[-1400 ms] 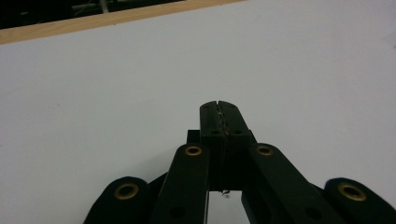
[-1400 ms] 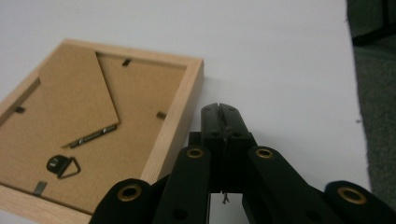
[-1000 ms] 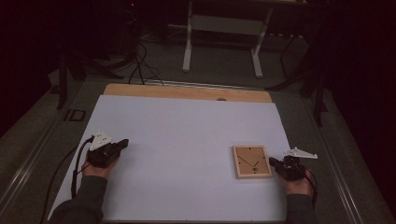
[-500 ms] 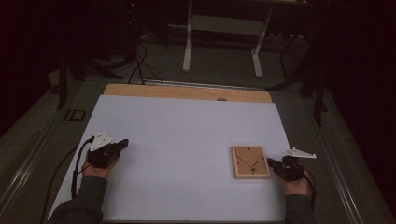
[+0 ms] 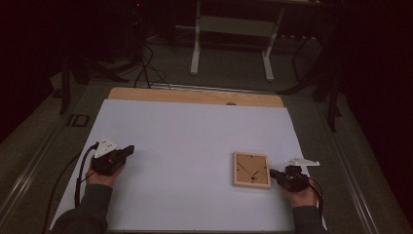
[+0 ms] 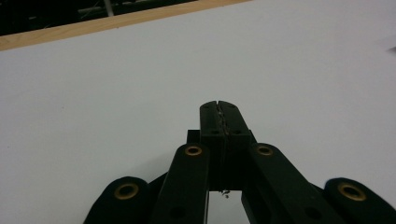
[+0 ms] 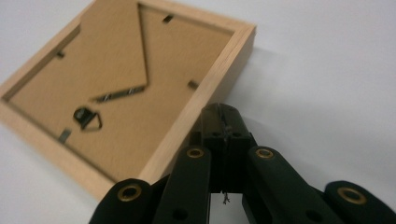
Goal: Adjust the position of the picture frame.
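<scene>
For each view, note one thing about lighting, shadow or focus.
High view: room dark, only the white table is lit. Left gripper view: evenly lit, left gripper sharp. Right gripper view: picture frame soft at its near corner, casting a faint shadow on its right side.

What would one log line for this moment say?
left tool: shut, empty, on white table | right tool: shut, empty, tips at edge of picture frame | frame: lying back up
</scene>
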`<action>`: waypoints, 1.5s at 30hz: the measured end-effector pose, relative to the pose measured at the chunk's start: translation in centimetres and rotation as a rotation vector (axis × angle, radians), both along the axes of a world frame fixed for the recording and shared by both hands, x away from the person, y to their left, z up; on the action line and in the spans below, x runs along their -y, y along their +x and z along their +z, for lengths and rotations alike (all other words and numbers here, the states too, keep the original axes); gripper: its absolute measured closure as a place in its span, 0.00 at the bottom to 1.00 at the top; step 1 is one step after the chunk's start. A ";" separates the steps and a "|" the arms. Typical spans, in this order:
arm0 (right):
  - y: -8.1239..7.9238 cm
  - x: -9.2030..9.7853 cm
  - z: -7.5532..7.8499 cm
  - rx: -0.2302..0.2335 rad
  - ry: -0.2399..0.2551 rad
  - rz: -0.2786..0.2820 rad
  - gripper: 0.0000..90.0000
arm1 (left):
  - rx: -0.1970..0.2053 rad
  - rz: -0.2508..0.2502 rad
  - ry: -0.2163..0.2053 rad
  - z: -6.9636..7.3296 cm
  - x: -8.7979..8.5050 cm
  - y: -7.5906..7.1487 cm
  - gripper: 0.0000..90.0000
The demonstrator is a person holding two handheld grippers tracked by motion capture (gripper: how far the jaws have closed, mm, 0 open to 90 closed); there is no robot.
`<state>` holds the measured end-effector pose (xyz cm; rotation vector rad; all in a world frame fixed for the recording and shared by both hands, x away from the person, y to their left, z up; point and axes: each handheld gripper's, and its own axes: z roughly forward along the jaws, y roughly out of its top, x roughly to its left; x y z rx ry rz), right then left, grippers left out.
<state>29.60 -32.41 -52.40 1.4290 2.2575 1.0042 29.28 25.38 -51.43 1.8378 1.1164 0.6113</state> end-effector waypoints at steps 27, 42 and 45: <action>2.0 -8.0 -0.3 -0.012 -0.007 0.232 1.00 | -0.026 -0.106 -0.033 0.0 3.6 0.0 1.00; 5.8 -13.5 -0.5 -0.006 -0.022 0.302 1.00 | -0.072 -0.182 0.038 -0.8 6.6 0.5 1.00; 6.5 -13.9 -0.6 -0.008 -0.011 0.293 1.00 | -0.080 -0.186 0.045 -0.9 7.3 0.7 1.00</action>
